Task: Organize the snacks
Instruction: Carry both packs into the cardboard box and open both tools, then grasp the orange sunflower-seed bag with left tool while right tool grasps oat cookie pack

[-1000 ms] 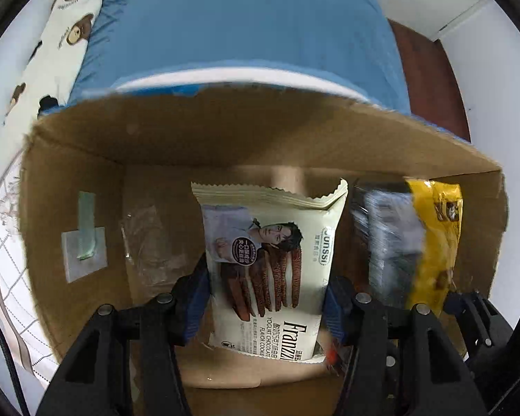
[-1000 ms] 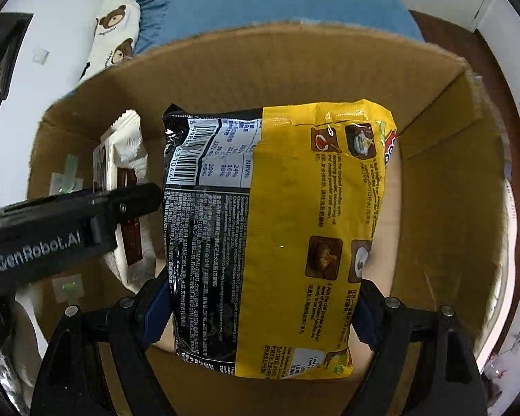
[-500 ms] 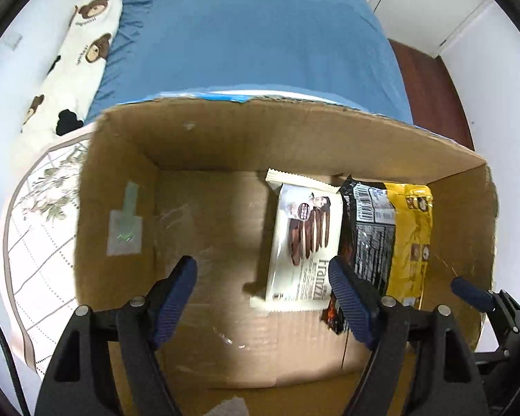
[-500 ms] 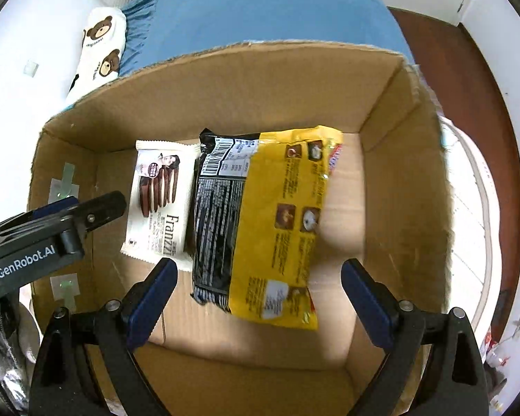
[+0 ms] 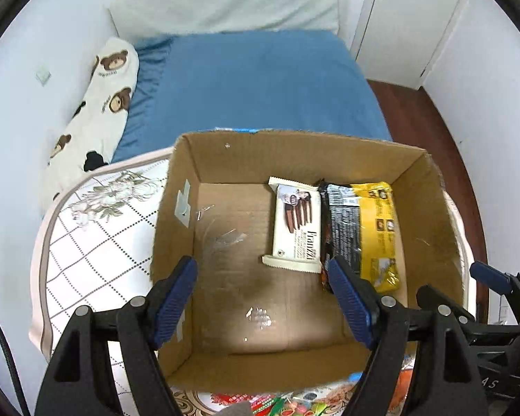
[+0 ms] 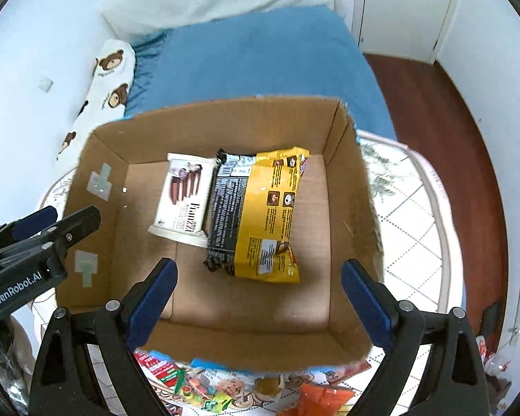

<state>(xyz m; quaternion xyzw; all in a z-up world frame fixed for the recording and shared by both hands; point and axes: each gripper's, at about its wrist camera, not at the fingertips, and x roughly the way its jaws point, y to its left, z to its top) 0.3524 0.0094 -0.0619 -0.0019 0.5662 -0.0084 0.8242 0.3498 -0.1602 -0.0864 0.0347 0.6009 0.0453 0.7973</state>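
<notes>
An open cardboard box (image 5: 294, 149) (image 6: 232, 114) stands on a tiled table. On its floor lie a white cookie packet (image 5: 296, 223) (image 6: 183, 197) and, to its right and partly over it, a yellow and black snack bag (image 5: 364, 232) (image 6: 260, 215). My left gripper (image 5: 263, 294) hangs open above the box's near left part, nothing between its blue pads. Above the near side of the box my right gripper (image 6: 258, 293) is open and empty too. Each gripper shows at the edge of the other's view.
Several colourful snack packets (image 6: 207, 384) (image 5: 287, 405) lie on the table in front of the box. A bed with a blue sheet (image 5: 260, 83) and a bear-print pillow (image 5: 96, 111) is behind. Wooden floor (image 6: 450, 121) lies to the right.
Both grippers let go of their packets, opened and rose out of the box. The cookie packet and the yellow bag now lie flat on the box floor.
</notes>
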